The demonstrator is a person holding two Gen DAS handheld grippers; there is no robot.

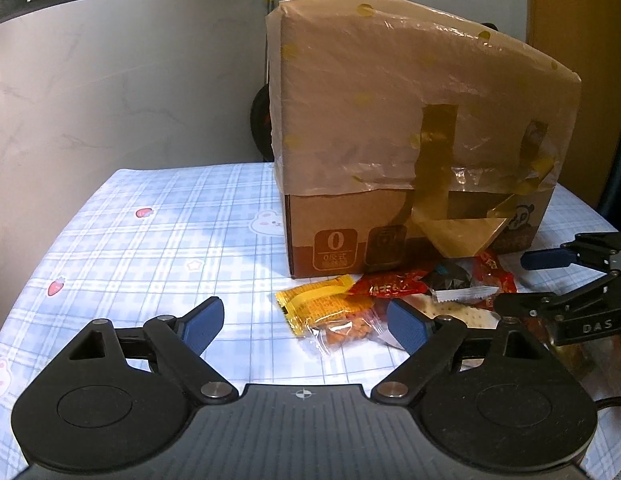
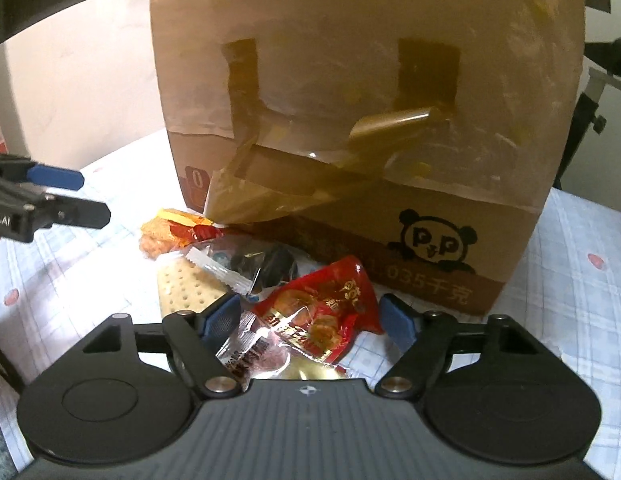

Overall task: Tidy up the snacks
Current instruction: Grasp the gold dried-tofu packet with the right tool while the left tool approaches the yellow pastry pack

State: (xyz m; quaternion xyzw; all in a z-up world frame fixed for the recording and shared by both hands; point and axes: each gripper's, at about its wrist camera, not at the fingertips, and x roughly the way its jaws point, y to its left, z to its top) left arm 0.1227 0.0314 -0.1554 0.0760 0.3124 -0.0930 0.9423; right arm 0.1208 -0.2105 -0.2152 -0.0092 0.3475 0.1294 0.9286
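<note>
A pile of snack packets lies on the checked tablecloth [image 1: 150, 260] in front of a taped cardboard box [image 1: 390, 120] [image 2: 350, 120]. My left gripper [image 1: 306, 320] is open, with a yellow packet of orange snacks [image 1: 322, 304] just ahead between its fingers, untouched. My right gripper [image 2: 310, 314] is open around a red packet [image 2: 322, 308] that lies on a clear packet with a dark label [image 2: 254, 348]. No pad is seen pressing on either. A perforated cracker [image 2: 182, 288], a black packet [image 2: 266, 264] and the yellow packet [image 2: 170, 232] lie beyond.
The box is wrapped in thin plastic with strips of brown tape and fills the far middle of both views. A pale wall [image 1: 110, 80] stands behind the table. The right gripper [image 1: 514, 282] reaches in at the right; the left gripper [image 2: 92, 196] shows at the left.
</note>
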